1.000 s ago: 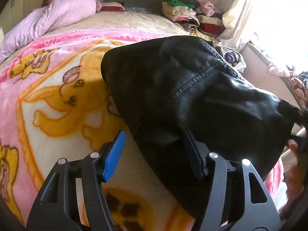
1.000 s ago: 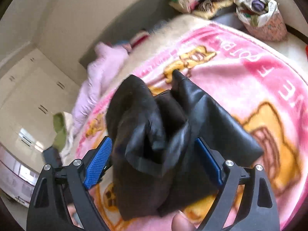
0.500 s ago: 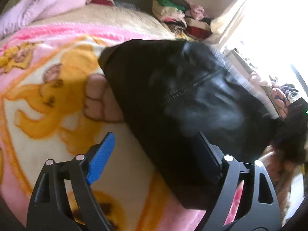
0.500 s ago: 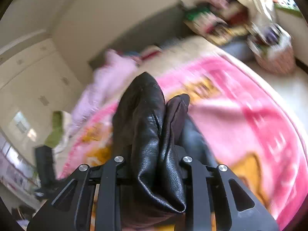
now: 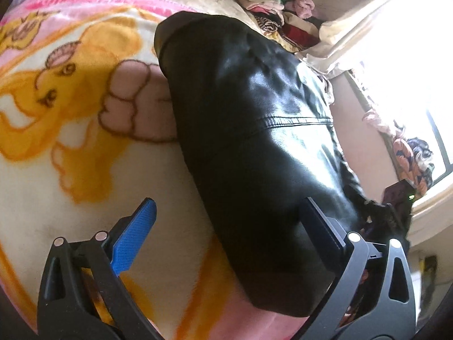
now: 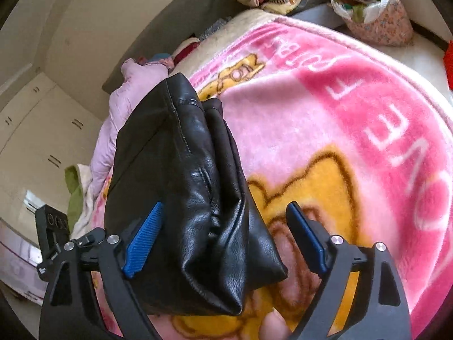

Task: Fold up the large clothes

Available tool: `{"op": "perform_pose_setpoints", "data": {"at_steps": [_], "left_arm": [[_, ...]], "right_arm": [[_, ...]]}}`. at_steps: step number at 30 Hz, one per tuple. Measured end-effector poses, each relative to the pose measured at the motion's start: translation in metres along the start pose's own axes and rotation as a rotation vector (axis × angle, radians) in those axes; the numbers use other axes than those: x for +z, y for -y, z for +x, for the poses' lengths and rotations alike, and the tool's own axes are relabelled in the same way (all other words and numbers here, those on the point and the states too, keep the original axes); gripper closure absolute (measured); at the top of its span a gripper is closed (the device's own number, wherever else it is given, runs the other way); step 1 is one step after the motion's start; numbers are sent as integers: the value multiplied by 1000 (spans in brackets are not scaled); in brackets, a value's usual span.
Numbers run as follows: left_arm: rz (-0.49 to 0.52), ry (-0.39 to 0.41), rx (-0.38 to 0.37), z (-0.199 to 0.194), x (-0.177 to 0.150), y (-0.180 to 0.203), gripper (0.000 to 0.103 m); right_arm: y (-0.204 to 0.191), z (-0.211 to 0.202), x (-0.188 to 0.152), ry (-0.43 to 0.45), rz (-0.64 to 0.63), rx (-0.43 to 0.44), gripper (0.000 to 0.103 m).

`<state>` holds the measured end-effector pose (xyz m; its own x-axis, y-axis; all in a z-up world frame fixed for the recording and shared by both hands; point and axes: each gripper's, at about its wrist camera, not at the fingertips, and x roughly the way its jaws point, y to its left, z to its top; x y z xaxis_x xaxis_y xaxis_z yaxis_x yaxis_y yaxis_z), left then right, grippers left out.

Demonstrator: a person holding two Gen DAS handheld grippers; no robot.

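Leather is what fills both of your views: a black jacket, folded into a thick bundle, lies on the bed on top of a pink blanket printed with yellow cartoon animals. Your left claw stands wide, its jaws having just been opening; the blue pad of one finger hangs over bare blanket, apart from the jacket, while the other finger sits against the jacket's near edge without pinching it. Your right claw is also spread wide, having just been opening, and the near end of the jacket sits between its fingers; one blue pad lies right beside the leather, the other stands clear of it over the blanket, so nothing is clamped. In the right view the bundle shows two stacked folds with a stitched seam along the upper one. A pale pink garment lies heaped at the far side of the bed. A pile of mixed clothes sits beyond the bed's far end, and a flowered bag stuffed with cloth stands next to it.
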<state>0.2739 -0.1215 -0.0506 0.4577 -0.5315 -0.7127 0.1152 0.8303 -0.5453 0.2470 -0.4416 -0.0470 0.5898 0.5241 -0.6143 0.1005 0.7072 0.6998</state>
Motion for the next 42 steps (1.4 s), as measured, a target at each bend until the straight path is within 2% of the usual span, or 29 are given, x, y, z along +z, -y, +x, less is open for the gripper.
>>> {"op": "perform_pose_setpoints", "data": {"at_steps": [3,4,5,9,12,14,19,21,22,25,26,28,31,34,39,42], "left_arm": [[-54,-19,-47,8,-1,-1,8],[-68,-27,-62,11,-1,-2,8],[-80,-36,-76,14,-1,-2,8],[-50,-49,-92,16,4,1,8],[-12,-32,-80,5,10,1,9],[31,-19,-47,-5,11,0,9],[153,28,110,-33,11,-5,10],[182,46,148,-42,7,-9,10],[187,52,152,-47,4,-13,10],[204,60,160,-53,0,-17,10],[216,61,162,-54,-2,-17,10],[232,70,162,-57,-5,-16,10],[261,86,172,-59,0,-13,10],[289,105,193,-61,3,-9,10],[326,131,239,-65,2,-9,10],[326,139,257,-68,2,-14,10]], "right_arm": [[9,13,1,-43,49,53,18],[8,15,1,-58,42,61,22],[8,17,1,-77,66,98,33],[-1,18,-11,-97,110,141,37],[-27,21,-29,-95,83,157,37],[-48,29,-46,-106,68,173,38],[-91,56,-88,-96,112,202,38],[-100,60,-98,-67,130,189,38],[-106,59,-102,-34,103,156,37],[-107,52,-103,-2,100,118,29],[-105,50,-101,-7,104,114,24],[-103,39,-99,3,97,95,21],[-107,16,-95,59,37,45,16],[-116,-3,-82,140,-36,-5,15],[-129,12,-56,180,-85,-58,14],[-131,29,-46,175,-98,-91,14]]}}
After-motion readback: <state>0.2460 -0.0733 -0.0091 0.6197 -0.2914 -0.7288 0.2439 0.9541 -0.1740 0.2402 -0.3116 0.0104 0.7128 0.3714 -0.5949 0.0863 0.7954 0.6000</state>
